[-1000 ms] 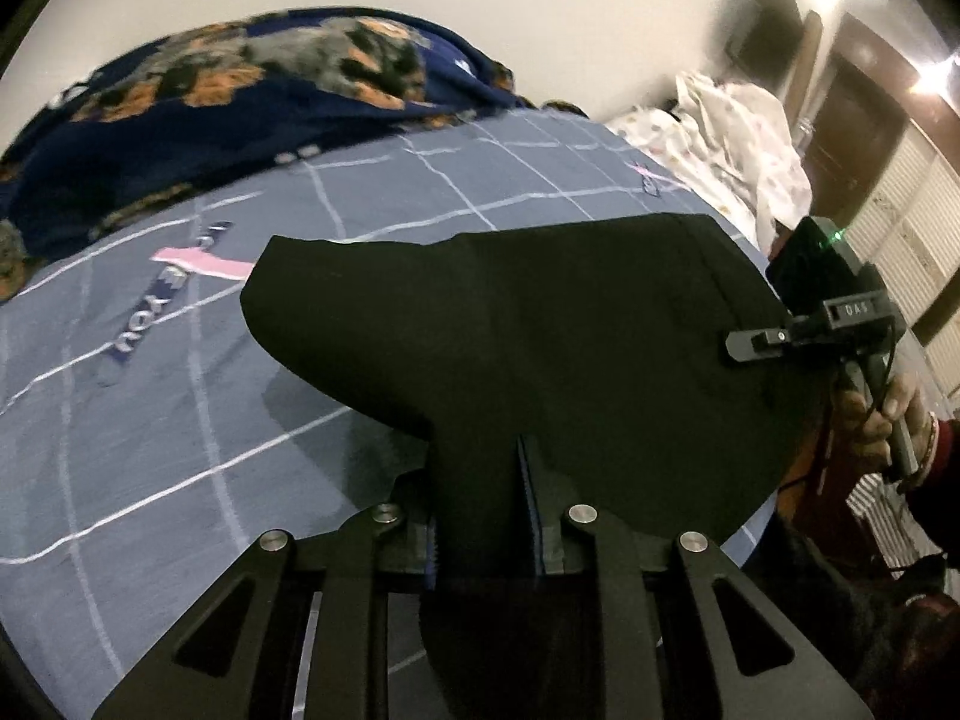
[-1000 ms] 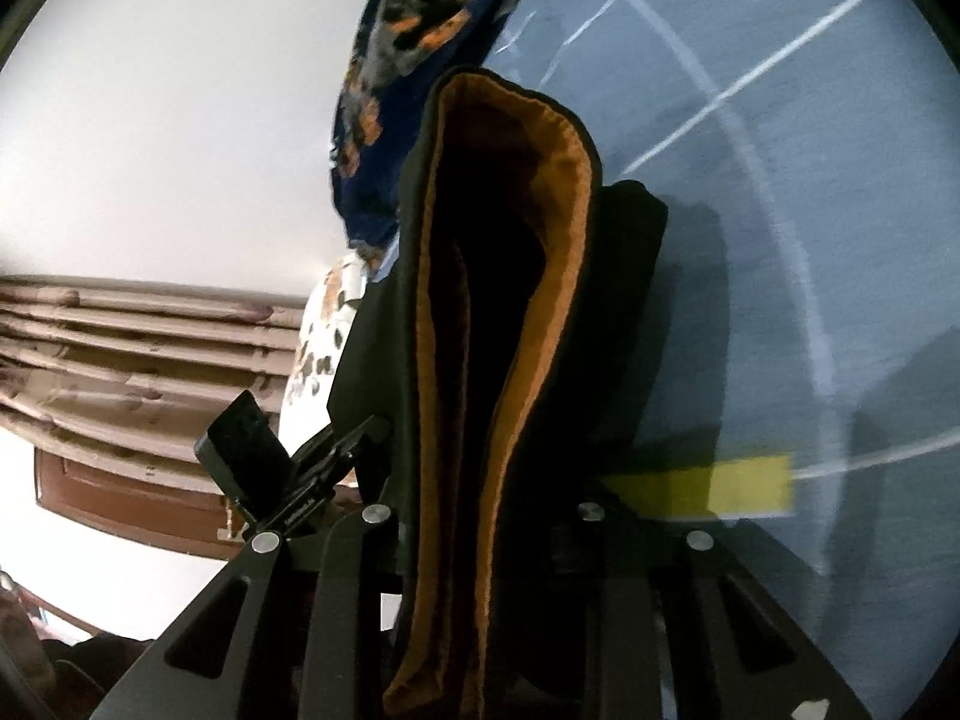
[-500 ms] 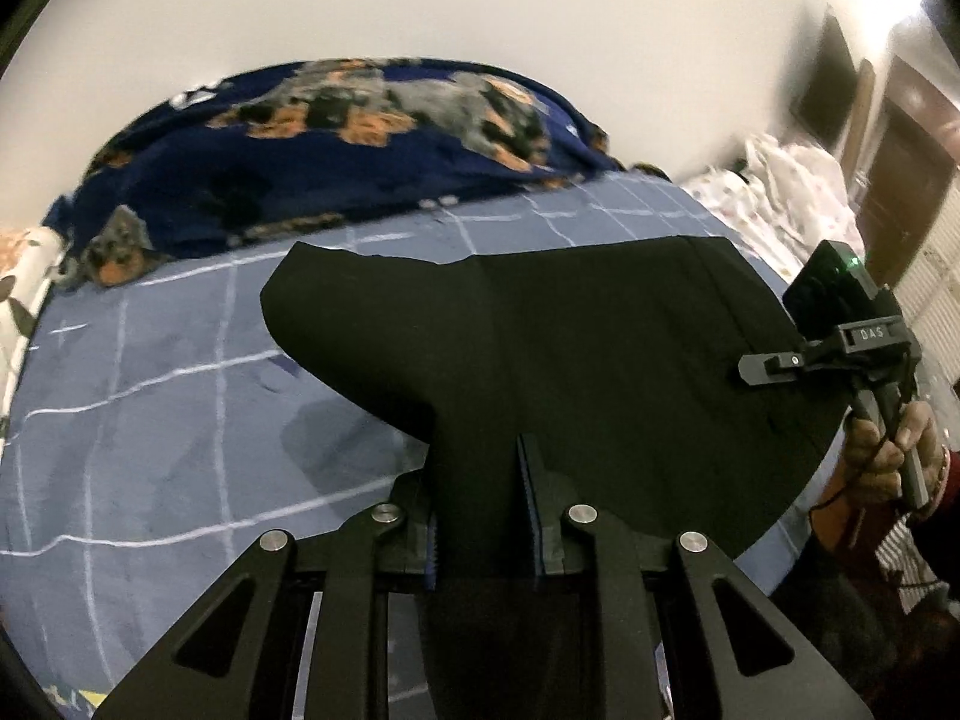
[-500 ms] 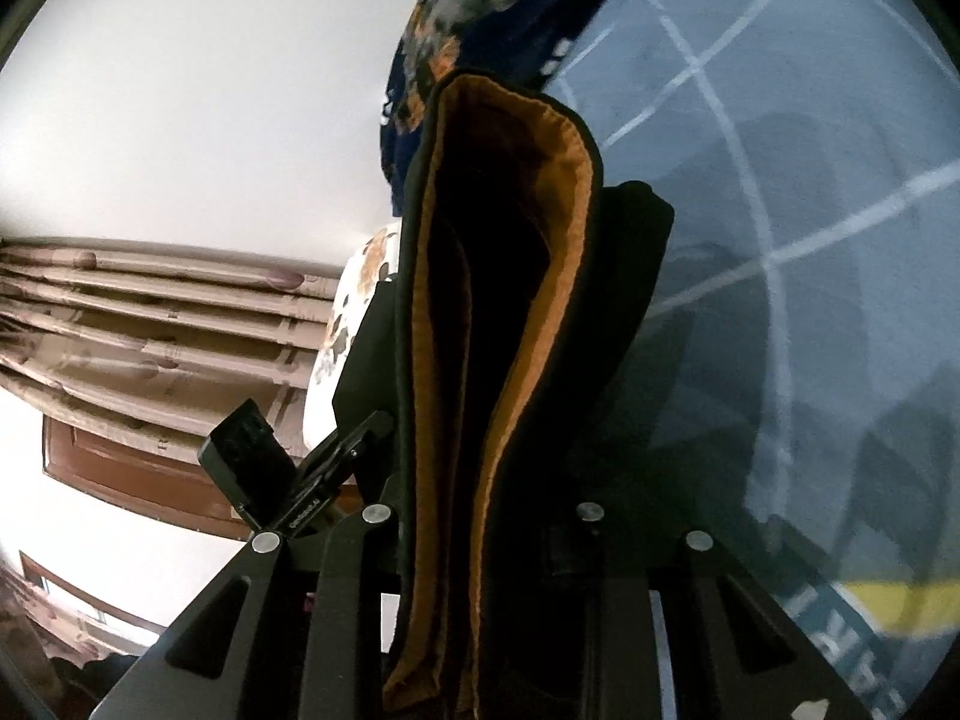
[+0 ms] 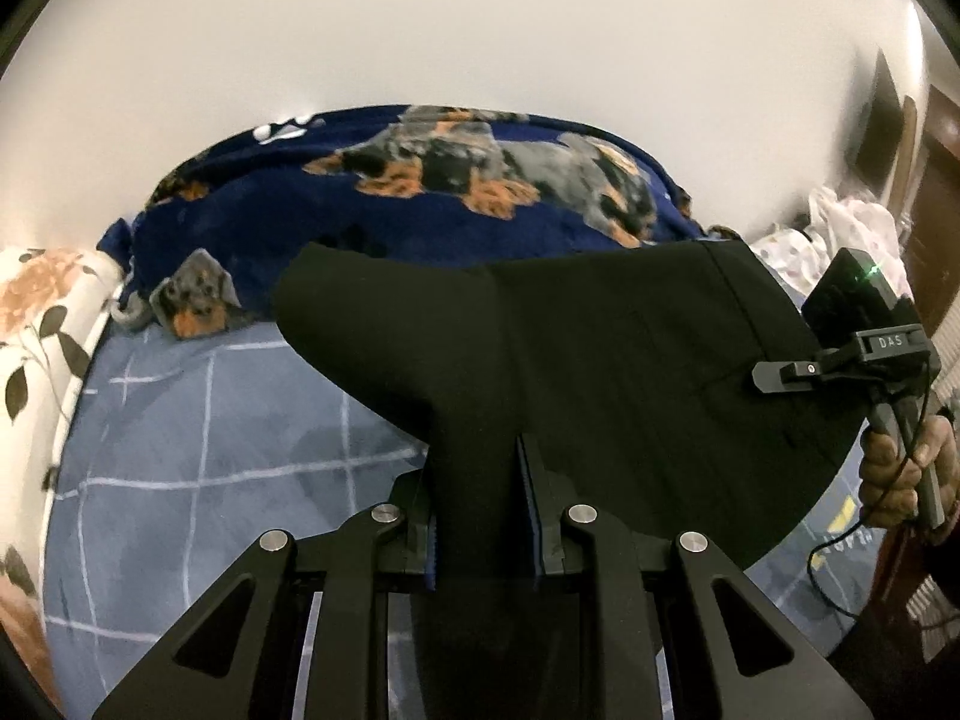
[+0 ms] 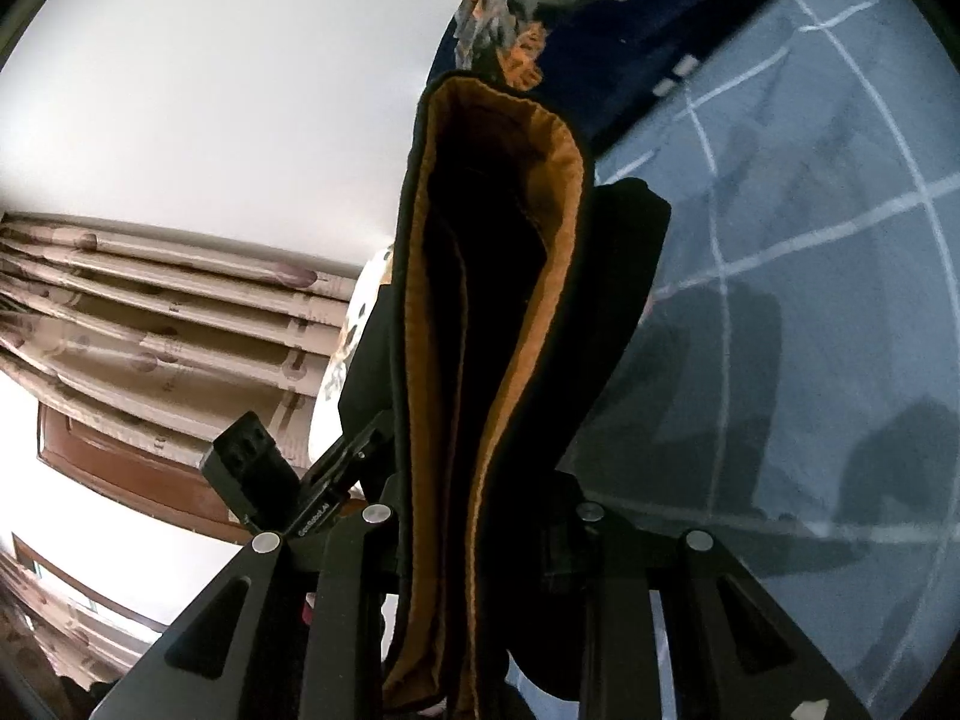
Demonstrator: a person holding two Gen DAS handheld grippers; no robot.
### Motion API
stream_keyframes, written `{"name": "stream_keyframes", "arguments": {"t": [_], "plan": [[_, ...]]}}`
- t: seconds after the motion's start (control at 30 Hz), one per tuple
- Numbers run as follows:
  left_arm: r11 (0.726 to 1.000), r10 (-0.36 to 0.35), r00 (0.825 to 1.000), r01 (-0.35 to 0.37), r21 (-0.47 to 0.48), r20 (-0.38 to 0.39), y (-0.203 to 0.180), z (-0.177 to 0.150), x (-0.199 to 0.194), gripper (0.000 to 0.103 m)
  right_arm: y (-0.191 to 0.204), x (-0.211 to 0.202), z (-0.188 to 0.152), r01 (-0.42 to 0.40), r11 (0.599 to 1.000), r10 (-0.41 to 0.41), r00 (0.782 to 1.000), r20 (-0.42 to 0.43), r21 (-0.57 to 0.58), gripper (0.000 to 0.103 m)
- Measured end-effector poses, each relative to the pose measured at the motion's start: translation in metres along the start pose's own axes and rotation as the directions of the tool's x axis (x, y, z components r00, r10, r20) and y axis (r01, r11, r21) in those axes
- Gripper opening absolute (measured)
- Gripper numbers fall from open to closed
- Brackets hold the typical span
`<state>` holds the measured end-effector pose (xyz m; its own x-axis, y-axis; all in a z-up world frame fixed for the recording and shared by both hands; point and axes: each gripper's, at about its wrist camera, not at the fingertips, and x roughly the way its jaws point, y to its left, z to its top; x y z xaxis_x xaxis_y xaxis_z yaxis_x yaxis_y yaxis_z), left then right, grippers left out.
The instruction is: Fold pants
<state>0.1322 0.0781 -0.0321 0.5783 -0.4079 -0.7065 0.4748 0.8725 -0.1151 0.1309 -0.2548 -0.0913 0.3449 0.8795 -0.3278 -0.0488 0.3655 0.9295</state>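
Observation:
The black pants (image 5: 600, 378) hang stretched in the air above the blue bed sheet (image 5: 198, 432), held between both grippers. My left gripper (image 5: 480, 480) is shut on one edge of the fabric. My right gripper shows at the right of the left wrist view (image 5: 780, 369), pinching the other end. In the right wrist view my right gripper (image 6: 480, 516) is shut on the pants' waistband (image 6: 510, 312), which shows an orange-brown lining. The left gripper also shows there (image 6: 336, 474) at lower left.
A navy blanket with dog prints (image 5: 420, 198) lies along the far side of the bed by the white wall. A floral pillow (image 5: 42, 324) is at left. White bedding (image 5: 840, 228) and a dark door are at right. Curtains (image 6: 150, 330) hang beyond.
Both grippers have lifted and tilted up with the pants. The wall and the blanket fill more of the views, and the pants hang higher above the sheet.

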Motion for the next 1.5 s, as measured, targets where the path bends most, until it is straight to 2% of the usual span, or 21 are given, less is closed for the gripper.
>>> {"name": "stream_keyframes", "arguments": {"t": [0.17, 0.43, 0.6, 0.8, 0.87, 0.97, 1.0, 1.07, 1.13, 1.17, 1.3, 1.47, 1.5], "plan": [[1.000, 0.025, 1.000, -0.025, -0.007, 0.012, 0.023, 0.016, 0.017, 0.021, -0.001, 0.018, 0.022, -0.013, 1.000, 0.013, 1.000, 0.003, -0.006, 0.024], [0.998, 0.049, 0.999, -0.050, -0.048, -0.006, 0.057, 0.023, 0.050, 0.021, -0.016, 0.053, 0.059, -0.009, 1.000, 0.009, 1.000, -0.007, 0.004, 0.024], [0.994, 0.063, 0.997, -0.067, -0.084, -0.041, 0.077, 0.016, 0.077, 0.021, -0.031, 0.075, 0.072, 0.014, 1.000, -0.013, 1.000, -0.021, 0.012, 0.024], [0.987, 0.074, 0.994, -0.086, -0.137, -0.084, 0.090, -0.008, 0.101, 0.023, -0.056, 0.095, 0.083, 0.041, 0.998, -0.039, 0.999, -0.033, 0.053, 0.024], [0.984, 0.087, 0.993, -0.099, -0.151, -0.085, 0.092, -0.014, 0.105, 0.029, -0.061, 0.096, 0.084, 0.058, 0.997, -0.057, 0.998, -0.036, 0.046, 0.024], [0.978, 0.135, 0.987, -0.147, -0.150, -0.090, 0.093, -0.018, 0.109, 0.047, -0.065, 0.100, 0.084, 0.087, 0.996, -0.085, 0.995, -0.047, 0.033, 0.024], [0.975, 0.155, 0.984, -0.167, -0.145, -0.088, 0.092, -0.019, 0.109, 0.056, -0.066, 0.101, 0.084, 0.094, 0.995, -0.093, 0.995, -0.049, 0.032, 0.024], [0.974, 0.181, 0.981, -0.189, -0.127, -0.071, 0.091, -0.021, 0.110, 0.061, -0.070, 0.101, 0.082, 0.114, 0.993, -0.112, 0.992, -0.050, 0.025, 0.023], [0.965, 0.235, 0.970, -0.241, -0.105, -0.064, 0.089, -0.023, 0.111, 0.076, -0.069, 0.101, 0.080, 0.128, 0.992, -0.128, 0.991, -0.044, 0.008, 0.022], [0.960, 0.257, 0.965, -0.262, -0.101, -0.059, 0.088, -0.024, 0.111, 0.080, -0.068, 0.102, 0.080, 0.147, 0.989, -0.147, 0.988, -0.041, -0.005, 0.021], [0.947, 0.304, 0.952, -0.307, -0.098, -0.046, 0.087, -0.025, 0.110, 0.085, -0.062, 0.110, 0.084, 0.218, 0.974, -0.219, 0.976, -0.016, -0.066, 0.022], [0.902, 0.428, 0.904, -0.428, -0.058, -0.008, 0.070, -0.021, 0.095, 0.085, -0.048, 0.109, 0.076, 0.303, 0.946, -0.299, 0.953, 0.050, -0.114, 0.029], [0.899, 0.435, 0.900, -0.434, -0.056, 0.002, 0.067, -0.020, 0.090, 0.085, -0.047, 0.107, 0.075, 0.318, 0.941, -0.313, 0.948, 0.062, -0.113, 0.036]]}}
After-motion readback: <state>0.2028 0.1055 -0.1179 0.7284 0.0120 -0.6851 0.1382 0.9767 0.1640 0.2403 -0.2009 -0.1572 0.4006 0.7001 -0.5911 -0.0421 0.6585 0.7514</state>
